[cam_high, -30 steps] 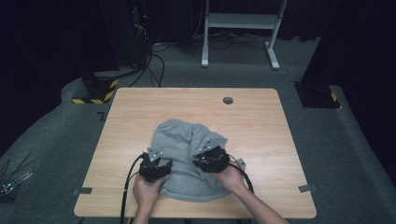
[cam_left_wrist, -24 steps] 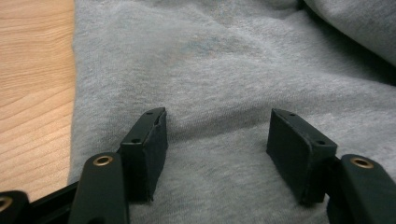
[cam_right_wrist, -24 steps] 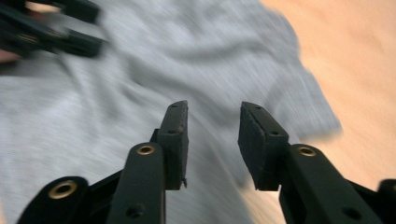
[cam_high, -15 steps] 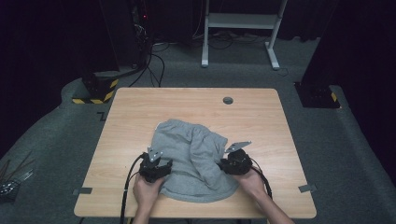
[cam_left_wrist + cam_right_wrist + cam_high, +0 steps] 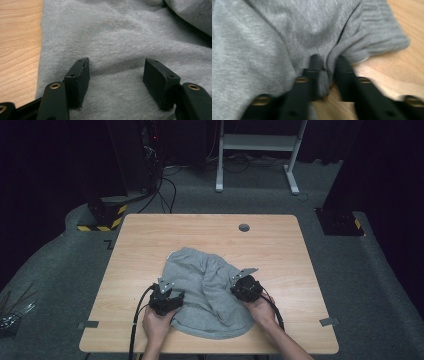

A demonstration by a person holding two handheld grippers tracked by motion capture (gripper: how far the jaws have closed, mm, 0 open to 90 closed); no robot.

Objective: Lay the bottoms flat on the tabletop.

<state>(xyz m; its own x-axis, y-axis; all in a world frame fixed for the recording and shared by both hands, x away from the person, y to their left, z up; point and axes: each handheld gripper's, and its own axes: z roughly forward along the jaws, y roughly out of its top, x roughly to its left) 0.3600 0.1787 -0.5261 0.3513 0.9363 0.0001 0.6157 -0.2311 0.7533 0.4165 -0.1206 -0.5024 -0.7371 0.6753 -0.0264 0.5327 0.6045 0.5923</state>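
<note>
Grey shorts (image 5: 207, 292) on bench (image 5: 280, 250), long axis near-to-far. Left gripper (image 5: 116, 75) jaws apart over fabric; right gripper (image 5: 327, 72) jaws, just closing, pinch the hem.

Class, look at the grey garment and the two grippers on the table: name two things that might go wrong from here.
1. The right gripper, whose jaws have just been closing, pinches only a thin fold at the edge of the grey garment; it may slip out when pulled.
2. The left gripper stands open with flat cloth between its jaws; closing now may catch nothing.
</note>
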